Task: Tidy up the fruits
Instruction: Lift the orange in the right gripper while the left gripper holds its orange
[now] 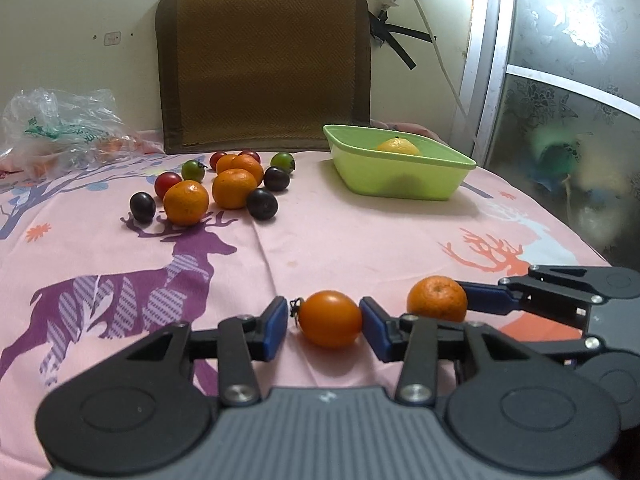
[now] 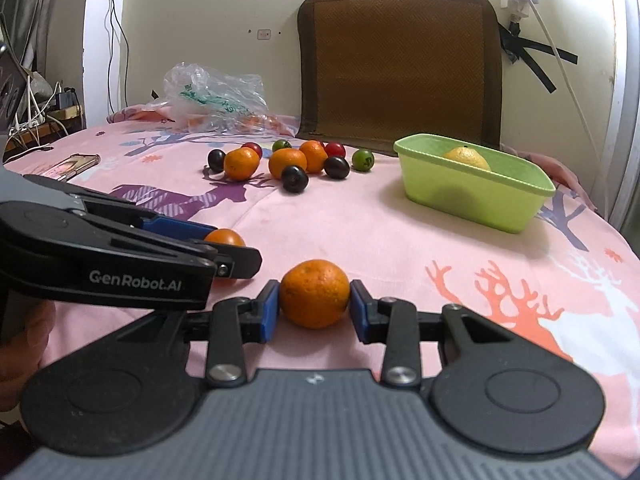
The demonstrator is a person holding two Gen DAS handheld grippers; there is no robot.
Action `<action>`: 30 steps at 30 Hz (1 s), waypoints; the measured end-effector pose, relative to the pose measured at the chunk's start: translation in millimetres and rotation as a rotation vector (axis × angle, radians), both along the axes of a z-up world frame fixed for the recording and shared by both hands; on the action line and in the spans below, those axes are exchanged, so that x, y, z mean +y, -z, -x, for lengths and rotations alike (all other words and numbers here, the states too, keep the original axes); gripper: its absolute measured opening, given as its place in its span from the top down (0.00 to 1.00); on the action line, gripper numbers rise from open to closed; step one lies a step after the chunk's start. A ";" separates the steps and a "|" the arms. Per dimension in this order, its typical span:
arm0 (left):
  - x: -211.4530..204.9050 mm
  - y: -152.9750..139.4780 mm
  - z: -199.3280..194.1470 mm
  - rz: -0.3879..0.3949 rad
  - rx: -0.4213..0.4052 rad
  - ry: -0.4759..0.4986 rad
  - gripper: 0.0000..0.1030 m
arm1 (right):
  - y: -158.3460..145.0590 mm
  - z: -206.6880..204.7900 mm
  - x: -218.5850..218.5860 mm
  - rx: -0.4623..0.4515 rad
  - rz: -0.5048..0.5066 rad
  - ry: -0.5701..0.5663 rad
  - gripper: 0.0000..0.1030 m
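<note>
Pink cloth (image 1: 340, 240); green tub (image 1: 400, 176) at rear holds one fruit. Near of the tub, left gripper (image 1: 324, 322) brackets the tomato (image 1: 330, 319), right pad touching, grip unconfirmed. Right gripper (image 2: 313, 310) clamps the orange (image 2: 314, 293), likely tub-bound.

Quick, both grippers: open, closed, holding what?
Left hand-held gripper: closed on the orange tomato.
Right hand-held gripper: closed on the tangerine.

An orange tomato (image 1: 330, 319) with a dark stem lies on its side near the front of the cloth, and a dimpled mandarin (image 2: 314, 293) sits just to its right. Farther back, three mandarins (image 1: 234, 188) lie in a loose cluster with small red, green and dark purple fruits. A green tub (image 1: 400, 174) stands to the right, holding one yellow fruit (image 1: 397, 147).
</note>
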State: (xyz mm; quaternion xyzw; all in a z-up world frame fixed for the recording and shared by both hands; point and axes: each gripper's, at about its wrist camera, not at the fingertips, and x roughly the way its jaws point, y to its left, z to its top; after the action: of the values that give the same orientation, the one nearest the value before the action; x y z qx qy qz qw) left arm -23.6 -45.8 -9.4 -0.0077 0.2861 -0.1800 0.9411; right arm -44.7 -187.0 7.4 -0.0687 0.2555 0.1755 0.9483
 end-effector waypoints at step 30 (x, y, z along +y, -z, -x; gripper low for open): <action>6.0 0.9 -0.2 0.051 0.006 0.028 0.52 | -0.5 1.4 -4.6 0.010 -0.022 -0.003 0.57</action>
State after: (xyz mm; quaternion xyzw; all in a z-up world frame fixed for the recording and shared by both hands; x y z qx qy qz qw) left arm -23.5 -39.7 -10.3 -0.0282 0.2841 -0.2001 0.9372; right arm -46.1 -191.6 7.9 -0.0577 0.2584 0.1803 0.9473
